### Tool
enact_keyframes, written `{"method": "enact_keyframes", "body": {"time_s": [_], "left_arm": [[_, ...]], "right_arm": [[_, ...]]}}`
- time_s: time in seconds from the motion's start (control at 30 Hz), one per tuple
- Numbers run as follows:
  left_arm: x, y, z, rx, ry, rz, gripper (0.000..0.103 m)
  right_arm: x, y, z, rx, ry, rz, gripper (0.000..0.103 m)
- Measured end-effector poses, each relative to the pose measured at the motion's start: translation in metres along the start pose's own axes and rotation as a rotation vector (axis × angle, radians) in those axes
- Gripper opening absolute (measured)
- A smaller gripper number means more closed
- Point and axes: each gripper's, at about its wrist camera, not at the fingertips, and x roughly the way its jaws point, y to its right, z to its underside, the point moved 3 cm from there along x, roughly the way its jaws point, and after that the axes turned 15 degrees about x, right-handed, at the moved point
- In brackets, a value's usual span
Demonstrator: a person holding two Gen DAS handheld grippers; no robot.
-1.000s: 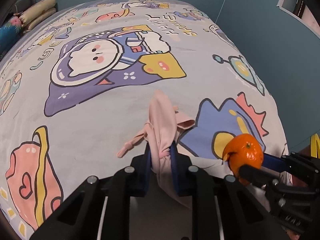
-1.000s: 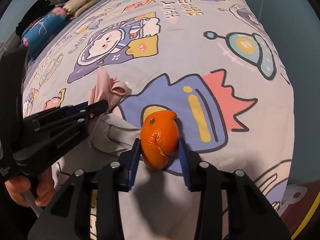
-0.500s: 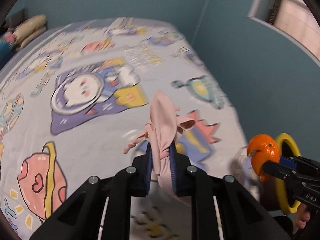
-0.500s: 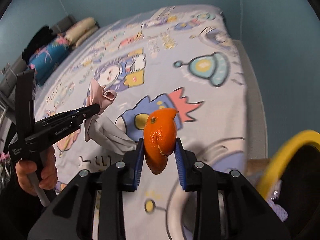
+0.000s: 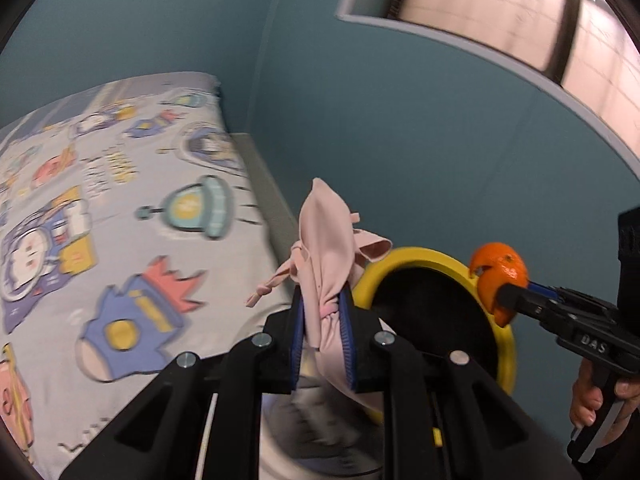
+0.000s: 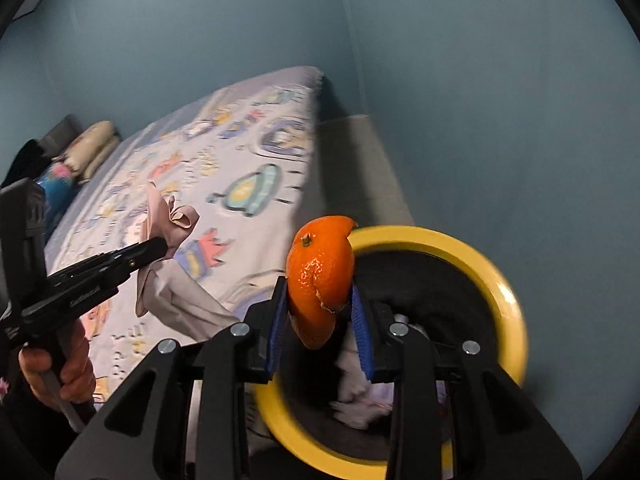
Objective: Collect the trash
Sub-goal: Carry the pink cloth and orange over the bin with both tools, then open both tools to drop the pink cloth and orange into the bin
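Note:
My left gripper is shut on a crumpled pink cloth, held in the air beside the bed's edge; it also shows in the right wrist view. My right gripper is shut on a piece of orange peel, held over the near rim of a yellow-rimmed trash bin with a black liner. The peel and the bin also show in the left wrist view, with the bin just behind the cloth. White crumpled trash lies inside the bin.
The bed with a cartoon-print sheet lies to the left, pillows at its far end. A teal wall stands behind the bin. A window is at the upper right.
Both grippers have lifted off the bed and swung right to the yellow bin, carrying the cloth and the peel. The bin has come fully into view.

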Motion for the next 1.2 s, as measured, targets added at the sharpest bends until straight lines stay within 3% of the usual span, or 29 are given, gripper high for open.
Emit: {"method": "enact_keyframes", "body": {"time_s": [0.13,0.37,0.47,0.53,0.6,0.63,0.67,0.97,1.2], "left_arm": [[0.035,0.038,-0.003,0.013,-0.049,0.054,0.016],[0.068,0.067,0.007,0.028,-0.101,0.098,0.016],[0.075,0.071,0.009,0.013,-0.114,0.109,0.019],[0.074,0.069,0.011,-0.013,-0.109,0.122,0.026],[0.068,0.068,0.012,-0.016,-0.098,0.111,0.036],[0.064,0.067,0.012,-0.017,-0.089,0.103,0.048],[0.059,0.065,0.012,-0.023,-0.077,0.098,0.054],[0.003,0.022,0.025,-0.084,-0.011,0.061,0.054],[-0.067,-0.045,0.074,-0.160,0.023,-0.048,0.054]], "right_arm": [[0.003,0.030,-0.005,0.039,-0.007,0.029,0.029],[0.009,0.059,-0.008,0.104,-0.017,0.051,0.031],[0.008,0.062,-0.010,0.102,0.000,0.071,0.036],[0.005,0.063,-0.011,0.105,0.007,0.082,0.042],[0.001,0.063,-0.013,0.113,0.019,0.085,0.046],[0.000,0.061,-0.014,0.116,0.024,0.087,0.047],[-0.002,0.061,-0.014,0.120,0.027,0.087,0.048],[-0.017,0.032,-0.008,0.103,0.045,0.079,0.048],[-0.014,-0.043,0.026,-0.009,-0.015,-0.001,0.053]]}}
